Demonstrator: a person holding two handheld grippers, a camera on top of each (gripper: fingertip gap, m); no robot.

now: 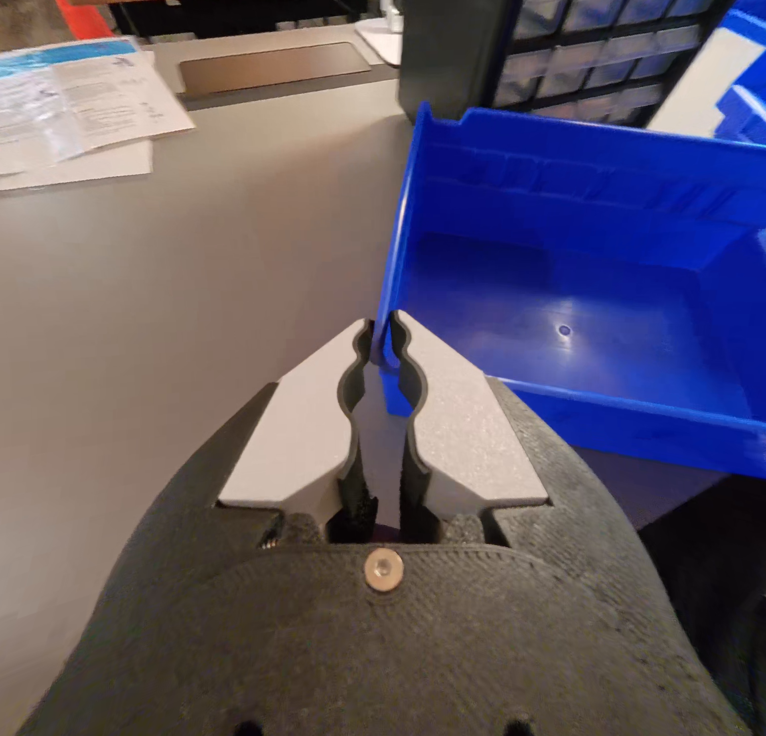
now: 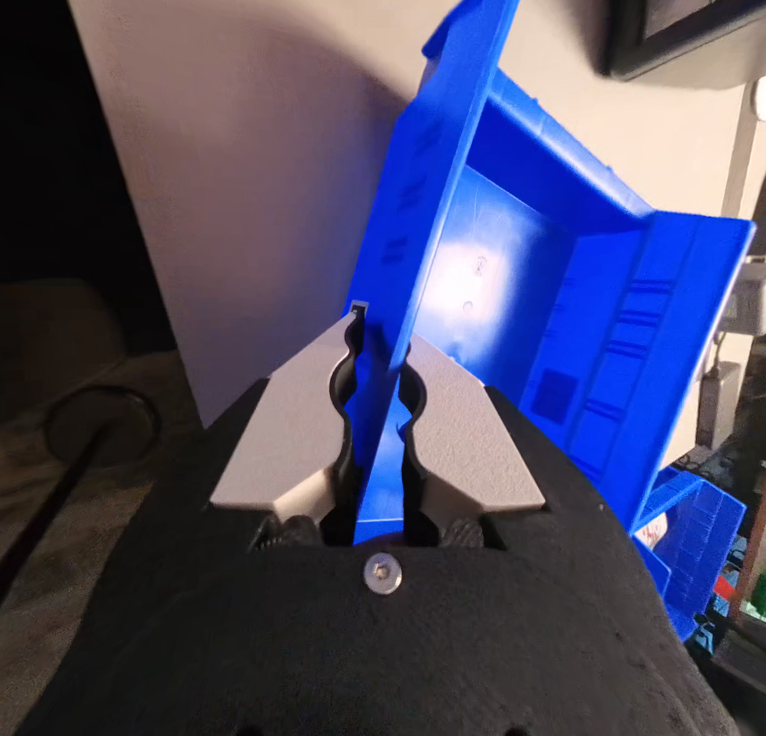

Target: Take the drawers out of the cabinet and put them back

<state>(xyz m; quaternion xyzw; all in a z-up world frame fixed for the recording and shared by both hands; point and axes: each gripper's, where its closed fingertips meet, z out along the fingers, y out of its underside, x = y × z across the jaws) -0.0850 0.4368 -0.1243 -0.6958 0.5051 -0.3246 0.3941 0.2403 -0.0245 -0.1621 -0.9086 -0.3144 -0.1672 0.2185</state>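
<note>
**Both grippers clamped on blue drawer walls**

Left gripper (image 1: 381,343), lower centre of its view, jaws nearly closed, pinching the corner wall of a blue drawer (image 1: 580,301) extending right, over the grey table (image 1: 207,260); cabinet (image 1: 580,40) upper right. Right gripper (image 2: 379,343) clamps a tilted blue drawer's (image 2: 518,281) side wall, drawer rising upper right.

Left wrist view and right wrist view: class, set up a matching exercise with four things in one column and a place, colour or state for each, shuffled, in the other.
Things:
1. blue drawer
2. papers
3. cabinet
4. left gripper

Descriptions:
A. black frame, small clear drawers
B. empty inside
C. lying flat on the table, far left
D. jaws clamped on a drawer wall

Pairs: 1-B, 2-C, 3-A, 4-D
</note>
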